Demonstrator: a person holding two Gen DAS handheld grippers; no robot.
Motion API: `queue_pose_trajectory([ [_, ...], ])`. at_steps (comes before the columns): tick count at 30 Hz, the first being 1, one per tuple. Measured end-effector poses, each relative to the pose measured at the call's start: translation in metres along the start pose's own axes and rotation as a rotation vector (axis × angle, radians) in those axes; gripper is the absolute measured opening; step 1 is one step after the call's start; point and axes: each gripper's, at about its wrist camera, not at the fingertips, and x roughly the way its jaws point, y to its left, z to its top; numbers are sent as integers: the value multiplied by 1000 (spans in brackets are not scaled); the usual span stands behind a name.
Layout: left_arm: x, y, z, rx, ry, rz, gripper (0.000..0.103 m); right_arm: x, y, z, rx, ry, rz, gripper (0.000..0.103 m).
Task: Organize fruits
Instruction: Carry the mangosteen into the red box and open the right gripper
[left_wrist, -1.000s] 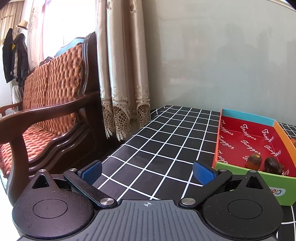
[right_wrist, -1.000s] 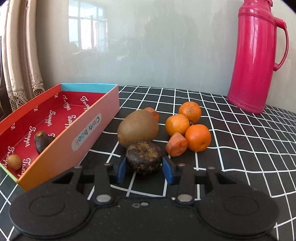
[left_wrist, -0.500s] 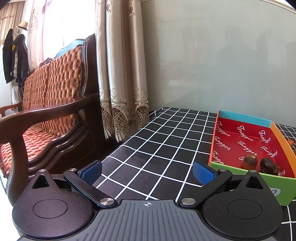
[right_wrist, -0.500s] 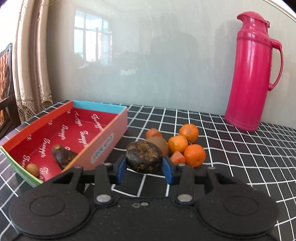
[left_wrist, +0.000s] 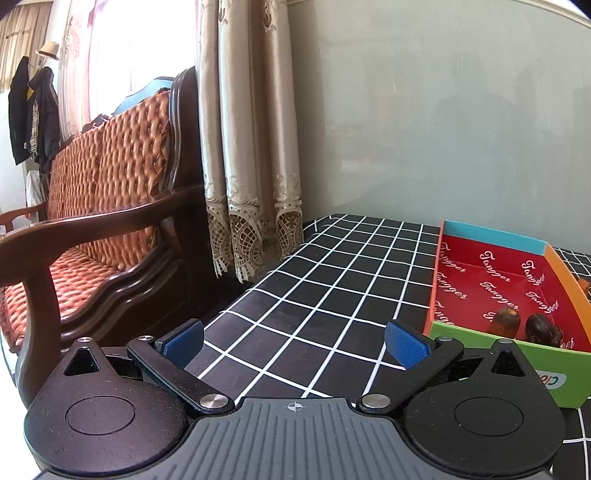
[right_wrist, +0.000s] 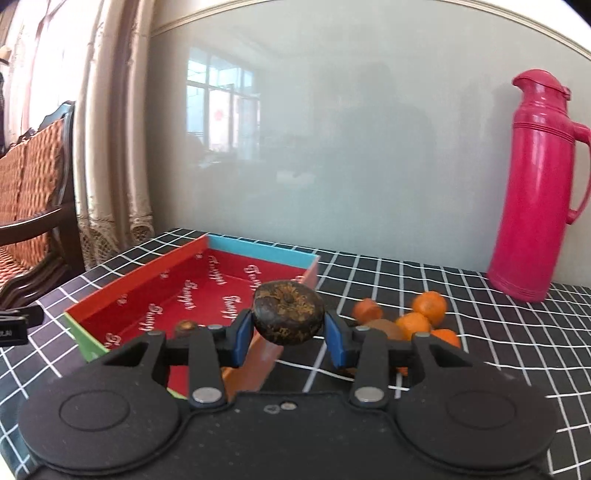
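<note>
Right gripper (right_wrist: 288, 332) pinches a dark round fruit (right_wrist: 289, 312) off the table — the red box (right_wrist: 147, 295) lies ahead and left of it, near wall just under the fruit. Orange fruits (right_wrist: 428, 304) sit right. Left gripper (left_wrist: 295, 339) spread, empty, beside the box's near corner.

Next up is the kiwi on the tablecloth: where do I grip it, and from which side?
Grip the kiwi across its narrow middle, coming from above; oranges crowd its right and far side, so a level approach would knock them. Most of it is hidden behind the right gripper.
</note>
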Motion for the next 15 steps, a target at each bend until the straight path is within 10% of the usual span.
queue_pose_trajectory([
  [15, -7, 32, -1, -18, -21, 34, 103, 14, 39, -1, -15, 8, 65, 40],
])
